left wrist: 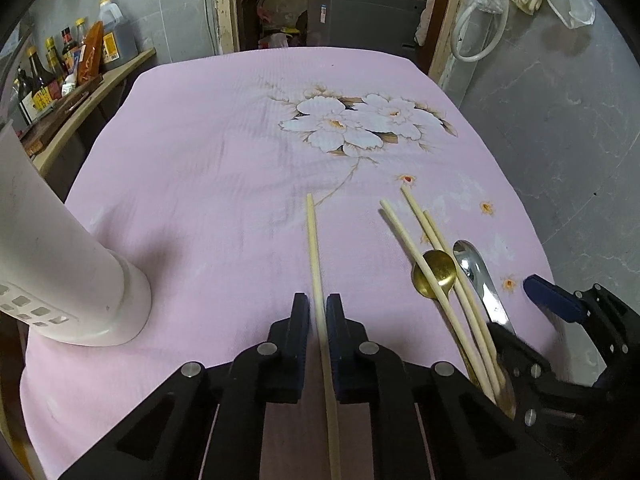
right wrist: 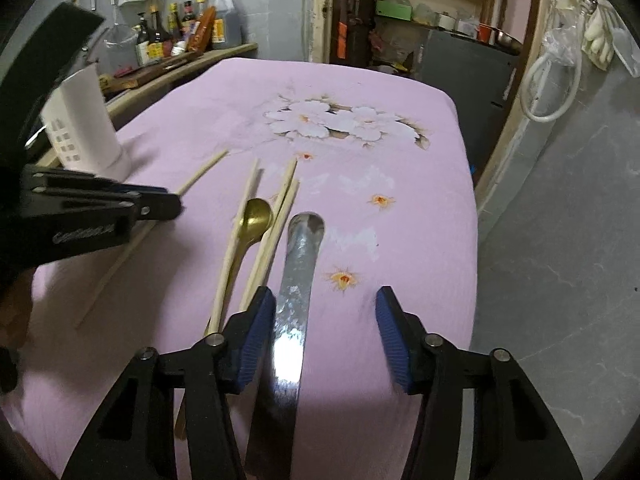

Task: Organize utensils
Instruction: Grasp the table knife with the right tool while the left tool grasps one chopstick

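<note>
A white plastic holder [left wrist: 68, 276], a smooth cylinder with square slots near its rim, stands on the pink cloth [left wrist: 192, 168] far to the left of the left gripper [left wrist: 318, 310]. That gripper is clenched on one pale, slender chopstick [left wrist: 314, 248]: its dark ribbed pads press the stick from both sides, and the stick runs straight ahead from between them.

Right of the left gripper, apart from it, lie three more pale chopsticks [left wrist: 436, 256] fanned across a small matte gold spoon [left wrist: 434, 272]; one stick crosses over the spoon's round bowl. Just right of these lies a shiny steel spoon [right wrist: 298, 288], long and flat-handled, with an oval bowl pointing away.

The right gripper [right wrist: 326, 320] straddles that steel handle with its blue ribbed pads spread. The left pad [right wrist: 256, 340] is at the handle's edge, touching or nearly so; the right pad [right wrist: 394, 340] stands well clear of it, so nothing is gripped. The gold spoon and the chopsticks lie just left of this gripper, some passing under its left finger. The cloth is finely ribbed, printed with white flowers [left wrist: 352, 124].
</note>
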Motion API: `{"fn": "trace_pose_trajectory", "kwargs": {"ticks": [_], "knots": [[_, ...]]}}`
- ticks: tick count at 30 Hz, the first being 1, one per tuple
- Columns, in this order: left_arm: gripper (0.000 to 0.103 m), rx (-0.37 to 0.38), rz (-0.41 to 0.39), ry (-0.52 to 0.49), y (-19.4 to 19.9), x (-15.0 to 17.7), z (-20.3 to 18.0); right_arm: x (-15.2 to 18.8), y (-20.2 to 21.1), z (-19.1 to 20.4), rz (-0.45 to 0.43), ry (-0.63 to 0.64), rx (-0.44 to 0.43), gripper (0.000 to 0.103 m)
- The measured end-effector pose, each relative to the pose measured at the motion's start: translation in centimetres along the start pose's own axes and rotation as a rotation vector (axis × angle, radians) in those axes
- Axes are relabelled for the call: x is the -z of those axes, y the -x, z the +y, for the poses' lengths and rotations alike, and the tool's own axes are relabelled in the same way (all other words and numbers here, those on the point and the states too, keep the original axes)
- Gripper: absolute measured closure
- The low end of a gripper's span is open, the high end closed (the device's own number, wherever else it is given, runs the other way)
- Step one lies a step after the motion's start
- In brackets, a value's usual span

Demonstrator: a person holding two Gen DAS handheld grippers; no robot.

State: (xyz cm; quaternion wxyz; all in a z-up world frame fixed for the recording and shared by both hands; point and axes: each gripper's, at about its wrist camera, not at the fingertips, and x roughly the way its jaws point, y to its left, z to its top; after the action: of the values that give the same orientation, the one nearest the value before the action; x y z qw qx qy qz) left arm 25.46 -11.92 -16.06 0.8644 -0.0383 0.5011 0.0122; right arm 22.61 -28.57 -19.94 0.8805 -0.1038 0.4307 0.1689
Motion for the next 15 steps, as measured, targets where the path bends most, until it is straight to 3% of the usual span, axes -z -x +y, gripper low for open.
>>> {"fn": "trace_pose_trajectory", "kwargs": {"ticks": [1,3,4,6,11,15], "knots": [[0.096,0.003,0.003,0.0,0.1,0.0,0.0,-0.1,0.1,0.1,0.005,0.004,0.014,0.062],[0.096,0.008,0.008,0.004,0.2,0.0,0.1,-0.1,0.3,0.3,0.012,0.01,0.034,0.082],[0.096,0.012,0.011,0.005,0.3,0.1,0.1,-0.1,0.4,0.3,0.021,0.005,0.053,0.085],[0.097,0.024,0.021,0.006,0.6,0.4,0.2,0.0,0.6,-0.2,0.032,-0.025,0.065,0.085],[0.097,0.073,0.053,0.009,0.9,0.9,0.5,-0.4,0.4,-1.9,0.066,-0.114,-0.013,0.085],[0.097,0.14,0.104,0.048,0.1,-0.3,1.3,-1.1,-0.3,-3.9,0.095,-0.189,-0.137,0.084]]}}
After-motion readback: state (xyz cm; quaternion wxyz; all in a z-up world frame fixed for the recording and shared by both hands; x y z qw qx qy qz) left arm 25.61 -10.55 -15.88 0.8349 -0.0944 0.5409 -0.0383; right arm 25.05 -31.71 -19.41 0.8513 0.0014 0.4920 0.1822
